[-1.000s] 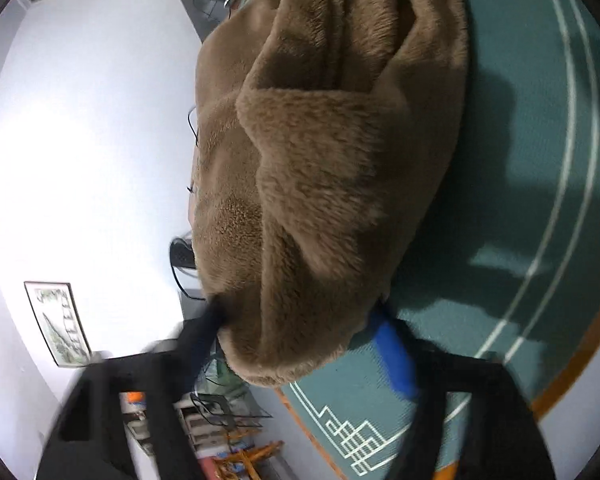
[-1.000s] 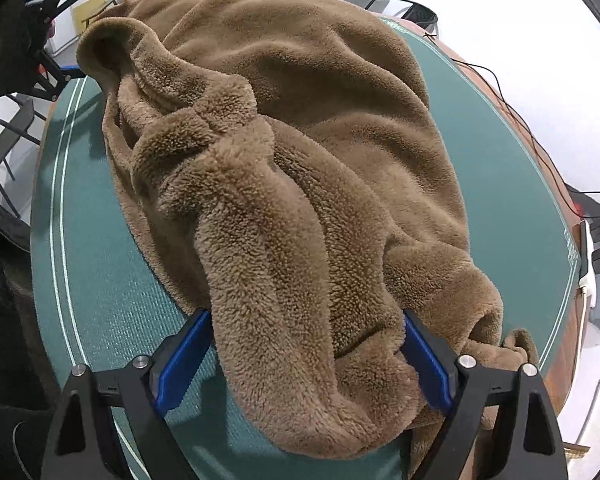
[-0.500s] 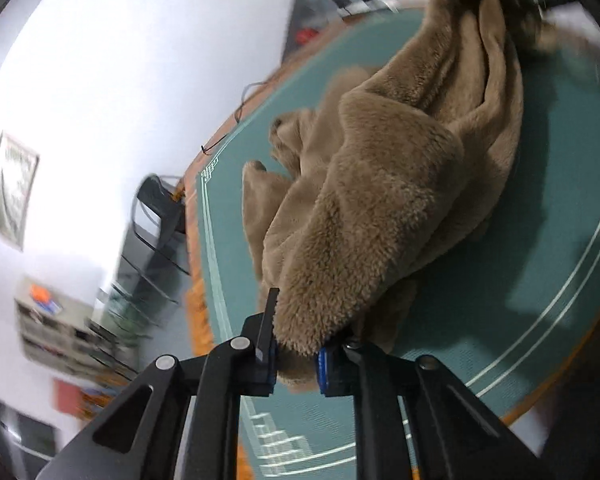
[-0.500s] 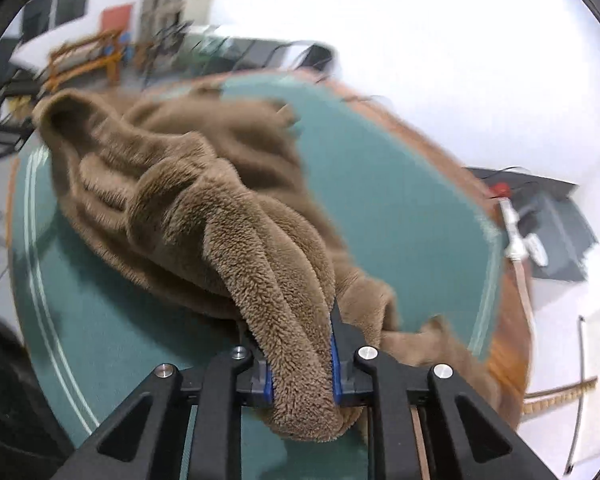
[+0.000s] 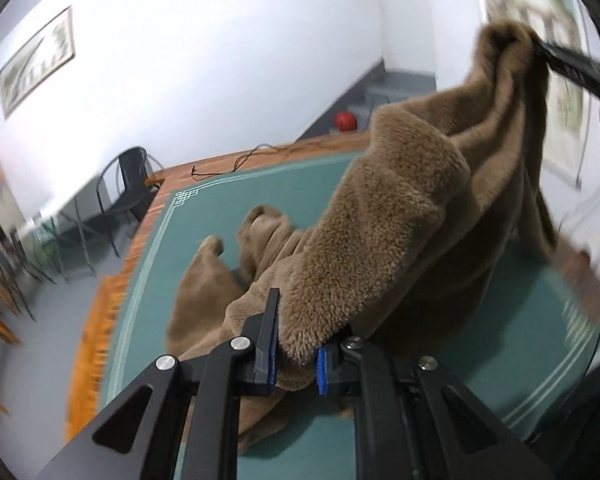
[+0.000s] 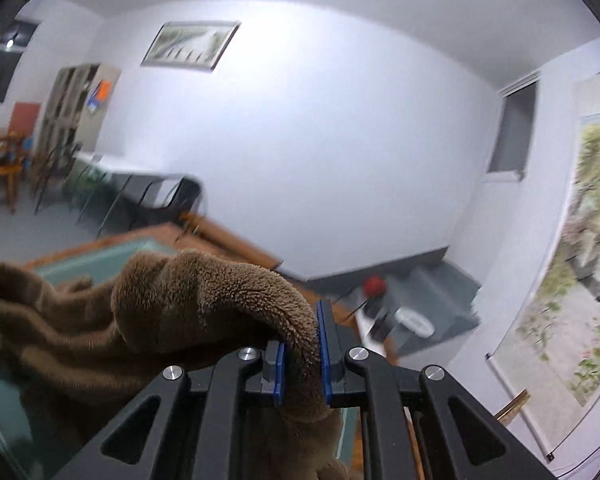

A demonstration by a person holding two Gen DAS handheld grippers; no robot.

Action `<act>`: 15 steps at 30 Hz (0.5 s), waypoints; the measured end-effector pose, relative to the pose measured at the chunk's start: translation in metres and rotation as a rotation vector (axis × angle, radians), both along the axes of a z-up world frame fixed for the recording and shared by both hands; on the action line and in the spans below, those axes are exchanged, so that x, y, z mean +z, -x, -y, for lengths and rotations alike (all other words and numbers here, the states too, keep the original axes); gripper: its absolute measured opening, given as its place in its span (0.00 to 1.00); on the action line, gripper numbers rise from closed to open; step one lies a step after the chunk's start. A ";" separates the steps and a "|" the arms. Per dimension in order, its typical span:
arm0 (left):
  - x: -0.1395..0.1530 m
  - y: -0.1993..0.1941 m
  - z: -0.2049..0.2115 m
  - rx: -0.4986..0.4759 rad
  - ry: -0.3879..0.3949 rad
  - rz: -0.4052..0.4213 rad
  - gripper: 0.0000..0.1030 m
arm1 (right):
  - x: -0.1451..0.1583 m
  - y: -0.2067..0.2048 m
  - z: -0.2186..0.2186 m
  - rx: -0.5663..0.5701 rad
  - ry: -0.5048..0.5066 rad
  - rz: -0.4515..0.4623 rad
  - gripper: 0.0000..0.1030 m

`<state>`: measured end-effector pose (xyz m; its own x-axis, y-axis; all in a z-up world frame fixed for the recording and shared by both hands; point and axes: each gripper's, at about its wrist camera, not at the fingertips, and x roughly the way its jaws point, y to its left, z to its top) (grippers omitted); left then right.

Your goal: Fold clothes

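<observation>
Brown fleece garment (image 5: pixel 400 216) lifted off the green desk (image 5: pixel 220 216), far end trailing; pinched at near left by left gripper (image 5: pixel 296 360), at far right by right gripper (image 6: pixel 302 356), jaws clamped tight.

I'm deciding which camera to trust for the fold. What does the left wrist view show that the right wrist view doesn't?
Only the left wrist view shows the left gripper shut on the brown garment, the garment's lower part lying on the green table, and a far corner held up at upper right. Only the right wrist view shows the right gripper shut on a garment fold, a cabinet and a scroll painting. Both show the garment, the table, a red ball and a framed picture.
</observation>
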<state>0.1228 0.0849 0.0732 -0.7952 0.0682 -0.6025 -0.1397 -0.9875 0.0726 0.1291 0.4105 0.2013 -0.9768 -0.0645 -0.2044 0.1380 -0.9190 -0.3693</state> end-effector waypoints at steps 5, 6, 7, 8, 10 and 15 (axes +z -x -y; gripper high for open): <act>0.024 -0.002 0.000 0.058 -0.144 -0.048 0.14 | 0.034 -0.008 -0.007 -0.022 0.033 -0.106 0.13; 0.029 -0.003 0.001 0.070 -0.169 -0.060 0.13 | 0.038 -0.009 -0.009 -0.023 0.024 -0.121 0.13; 0.035 -0.006 0.002 0.082 -0.194 -0.071 0.13 | 0.040 -0.011 -0.009 -0.023 0.013 -0.134 0.14; 0.041 -0.010 0.002 0.093 -0.216 -0.081 0.13 | 0.043 -0.012 -0.010 -0.023 0.001 -0.148 0.14; 0.054 -0.015 0.005 0.109 -0.242 -0.116 0.12 | 0.045 -0.013 -0.008 -0.026 -0.026 -0.179 0.14; 0.097 -0.037 0.007 0.134 -0.281 -0.235 0.12 | 0.063 -0.026 -0.008 -0.040 -0.012 -0.253 0.14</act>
<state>0.1600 0.0775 0.1704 -0.9225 0.0908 -0.3751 -0.0201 -0.9819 -0.1883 0.1554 0.4185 0.2642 -0.9986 -0.0239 0.0468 0.0033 -0.9172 -0.3985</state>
